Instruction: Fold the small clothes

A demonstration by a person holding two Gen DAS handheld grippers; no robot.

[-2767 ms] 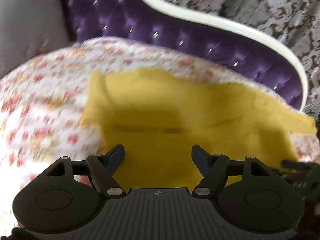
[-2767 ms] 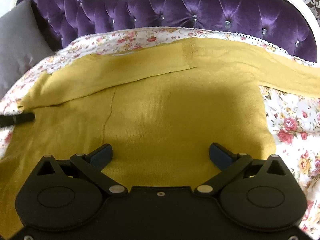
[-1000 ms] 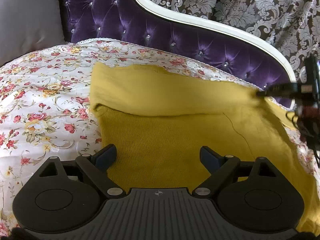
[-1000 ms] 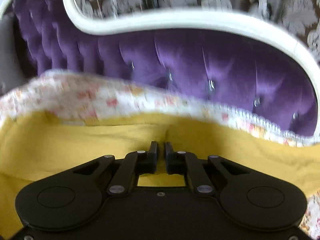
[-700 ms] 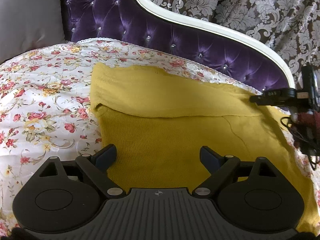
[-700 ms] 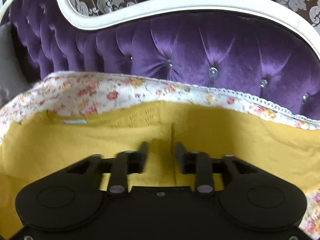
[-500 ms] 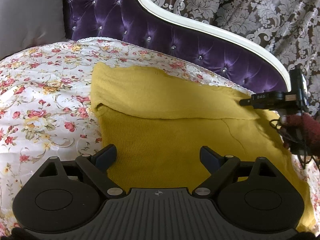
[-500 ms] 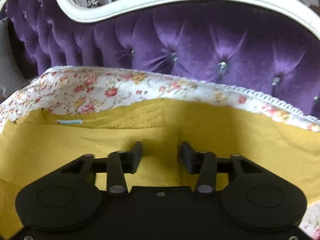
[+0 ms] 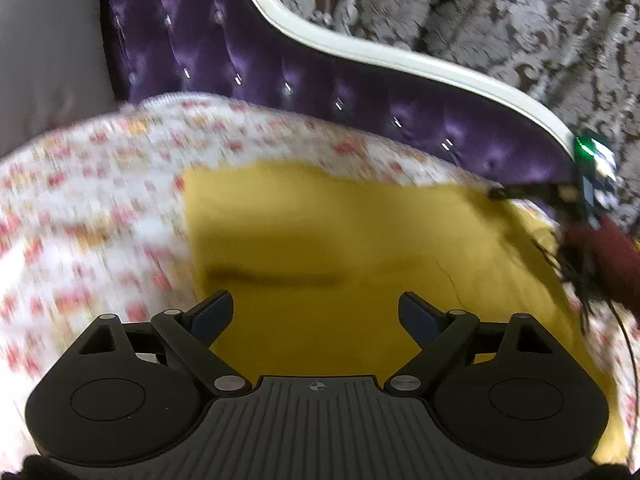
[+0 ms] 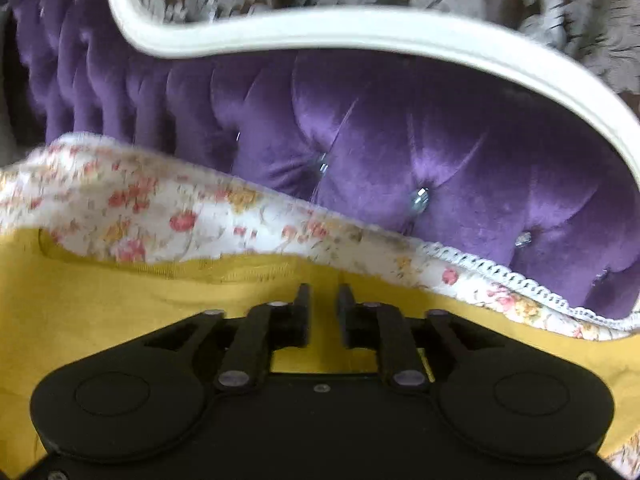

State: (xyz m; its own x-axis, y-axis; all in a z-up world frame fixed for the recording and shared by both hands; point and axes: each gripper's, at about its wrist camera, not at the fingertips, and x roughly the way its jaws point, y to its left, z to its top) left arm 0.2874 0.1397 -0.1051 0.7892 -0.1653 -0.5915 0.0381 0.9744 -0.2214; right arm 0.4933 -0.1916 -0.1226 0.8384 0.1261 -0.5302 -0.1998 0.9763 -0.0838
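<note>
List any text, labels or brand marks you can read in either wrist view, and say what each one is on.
No readable text in either view.
Left gripper: a small crosshair emblem on its body, no lettering.
Yellow sweater: no legible label; both views are motion-blurred.
Right gripper: no markings visible.

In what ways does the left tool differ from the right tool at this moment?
The left tool stands wide open; the right tool shows only a narrow gap, and its jaws are opening. The left tool hovers over the middle of the yellow garment; the right tool sits at its far edge, near the purple headboard. Neither pinches fabric, and both are above the same garment.
</note>
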